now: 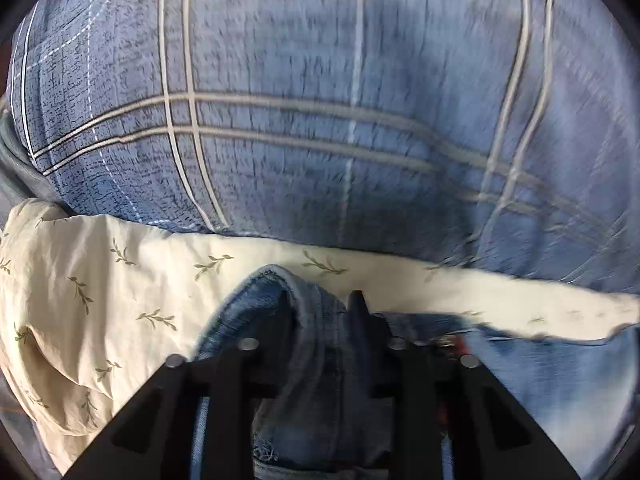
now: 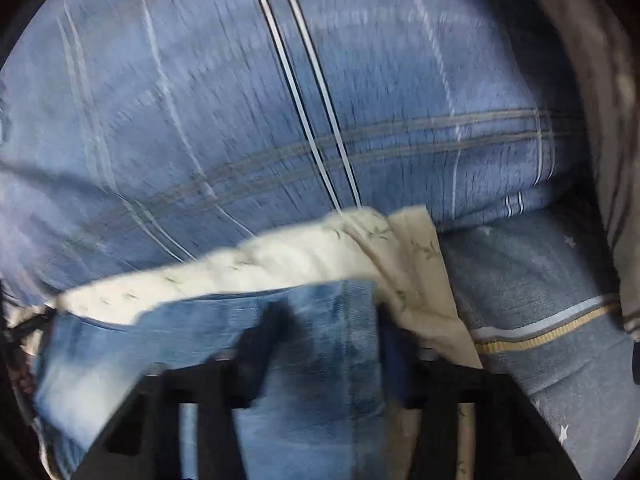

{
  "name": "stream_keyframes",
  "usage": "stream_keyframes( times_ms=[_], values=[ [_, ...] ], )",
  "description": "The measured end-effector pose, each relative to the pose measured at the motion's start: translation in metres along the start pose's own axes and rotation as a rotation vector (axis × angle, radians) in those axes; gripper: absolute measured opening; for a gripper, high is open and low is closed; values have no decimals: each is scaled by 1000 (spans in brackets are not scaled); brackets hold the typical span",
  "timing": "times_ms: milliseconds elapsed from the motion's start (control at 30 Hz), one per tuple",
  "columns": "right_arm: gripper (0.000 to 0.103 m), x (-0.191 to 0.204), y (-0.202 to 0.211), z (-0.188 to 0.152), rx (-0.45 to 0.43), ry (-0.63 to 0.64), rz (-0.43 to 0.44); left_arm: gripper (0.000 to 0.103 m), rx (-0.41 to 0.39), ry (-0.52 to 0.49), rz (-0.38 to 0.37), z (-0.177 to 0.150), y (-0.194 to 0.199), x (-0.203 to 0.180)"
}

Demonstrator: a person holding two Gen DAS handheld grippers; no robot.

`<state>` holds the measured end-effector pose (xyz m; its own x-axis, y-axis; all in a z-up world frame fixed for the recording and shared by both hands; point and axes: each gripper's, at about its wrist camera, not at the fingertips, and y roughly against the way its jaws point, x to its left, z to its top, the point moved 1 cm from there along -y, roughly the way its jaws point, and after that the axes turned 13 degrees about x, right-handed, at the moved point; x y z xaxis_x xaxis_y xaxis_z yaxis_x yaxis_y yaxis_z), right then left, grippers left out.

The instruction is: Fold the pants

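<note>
Mid-fold, I judge: I have both tongs on the jeans [image 1: 316, 360] and am carrying an edge across, motion blur in both views. The left gripper [image 1: 318, 308] is pinched on a bunched denim hem or seam ridge, with cloth filling the narrow gap between its jaws. The right gripper [image 2: 332, 320] looks clamped on a flat denim edge along a seam, though blur is heavy there, so I say that loosely.

The jeans lie low in both views, on a cream leaf-print sheet [image 1: 120, 280], with a blue plaid duvet [image 1: 320, 100] beyond it. A star-print blue cloth [image 2: 540, 280] sits at the right in the right wrist view.

Next move, my call: keep both edges level, lay the held part down aligned on the rest of the denim, then let go together.

The denim is mid-blue with faded pale patches, a thick stitched hem and some fraying low in the left view. A small red tag shows near the left jaw. How much is folded I can't tell.
</note>
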<state>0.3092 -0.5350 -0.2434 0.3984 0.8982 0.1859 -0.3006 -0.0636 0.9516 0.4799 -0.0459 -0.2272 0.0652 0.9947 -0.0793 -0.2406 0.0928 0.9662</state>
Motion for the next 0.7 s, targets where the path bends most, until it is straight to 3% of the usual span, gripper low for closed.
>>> stream_keyframes(
  times_ms=[67,233,400,467,533,700],
  values=[
    [20,6,14,-4,-60,16,22,24,-60,13,-26,-4,23,4],
    [17,23,88,-28,-244,80,48,23,-192,9,-136,-34,95,15],
    [17,13,157,-62,-412,48,115,23,-347,19,-252,-88,169,52],
    [17,7,168,-75,-433,46,141,23,-383,25,-298,-104,175,75],
    [17,2,161,-97,-400,51,133,23,-377,18,-333,-149,182,91],
    [17,-16,147,-175,-331,65,148,23,-355,-51,-262,-245,164,107]
  ],
)
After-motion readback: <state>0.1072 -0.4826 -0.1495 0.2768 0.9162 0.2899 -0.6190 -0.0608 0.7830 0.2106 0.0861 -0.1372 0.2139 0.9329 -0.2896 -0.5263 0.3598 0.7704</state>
